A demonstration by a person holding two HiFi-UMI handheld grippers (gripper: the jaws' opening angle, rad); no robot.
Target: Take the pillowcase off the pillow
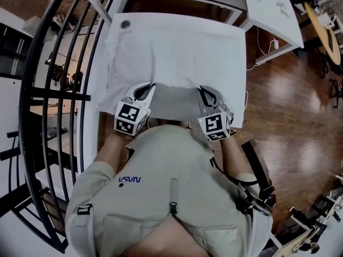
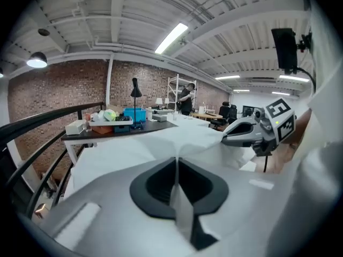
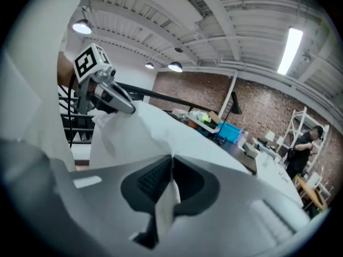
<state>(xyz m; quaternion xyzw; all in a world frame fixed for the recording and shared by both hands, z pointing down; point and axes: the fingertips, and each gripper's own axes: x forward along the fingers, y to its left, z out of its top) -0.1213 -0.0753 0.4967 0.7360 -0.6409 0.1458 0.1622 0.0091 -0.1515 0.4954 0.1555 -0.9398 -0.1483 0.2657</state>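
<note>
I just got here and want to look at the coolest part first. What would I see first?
You would see the big white pillowcase spread over the table, right in front of the person. The left gripper and the right gripper each pinch its near edge, jaws shut on the cloth. A black railing curves along the left side.
</note>
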